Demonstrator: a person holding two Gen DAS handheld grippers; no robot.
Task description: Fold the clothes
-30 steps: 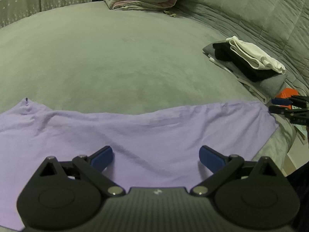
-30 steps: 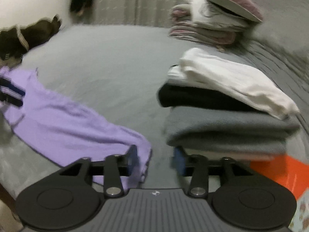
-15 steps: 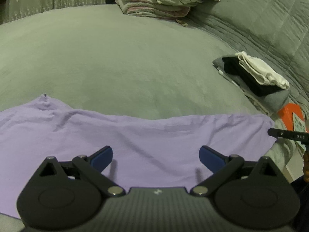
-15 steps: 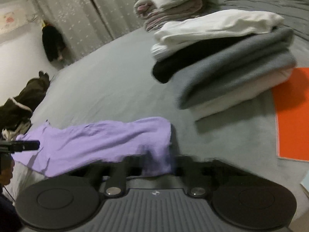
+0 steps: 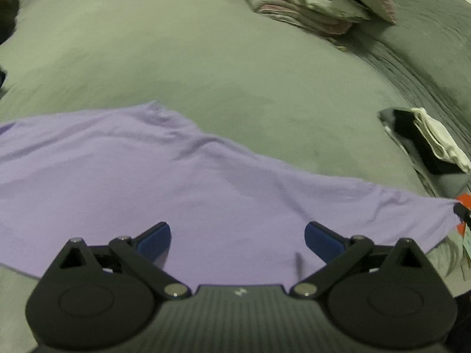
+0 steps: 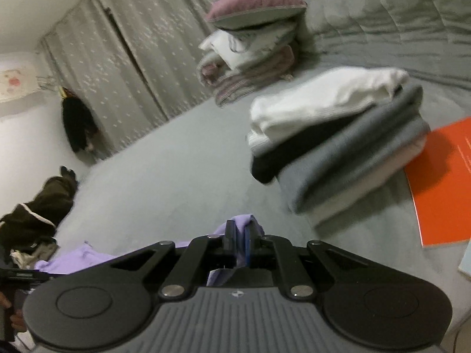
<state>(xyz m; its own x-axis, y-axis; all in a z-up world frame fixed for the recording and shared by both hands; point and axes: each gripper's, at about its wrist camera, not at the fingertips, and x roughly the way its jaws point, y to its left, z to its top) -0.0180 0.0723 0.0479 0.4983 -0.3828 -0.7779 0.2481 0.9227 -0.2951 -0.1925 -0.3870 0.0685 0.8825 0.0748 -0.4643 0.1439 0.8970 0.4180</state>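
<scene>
Two hand-held grippers work over a grey bed (image 5: 223,67). The left hand-held gripper (image 5: 238,239) has its blue-padded fingers (image 5: 154,239) spread wide apart with nothing between them, hovering above the lilac garment (image 5: 182,182). That garment lies spread on the bed directly ahead of and beneath this gripper, stretching from far on its left to a drawn-out corner at its far right, where a dark tip of the other tool meets the cloth.

The right hand-held gripper (image 6: 240,242) is closed tight on a bunched corner of the lilac garment, a tuft of fabric poking out past the fingertips and more cloth trailing away to its left. Ahead of it and to the right sits a stack of folded clothes (image 6: 332,144), white on top, then black, grey and pale layers. An orange sheet (image 6: 441,185) lies on the bed just right of that stack. Farther ahead, a pile of pillows and bedding (image 6: 250,56) rests near the grey curtain (image 6: 123,58). To the left, a dark heap of clothing (image 6: 38,214) lies at the bed's edge.
</scene>
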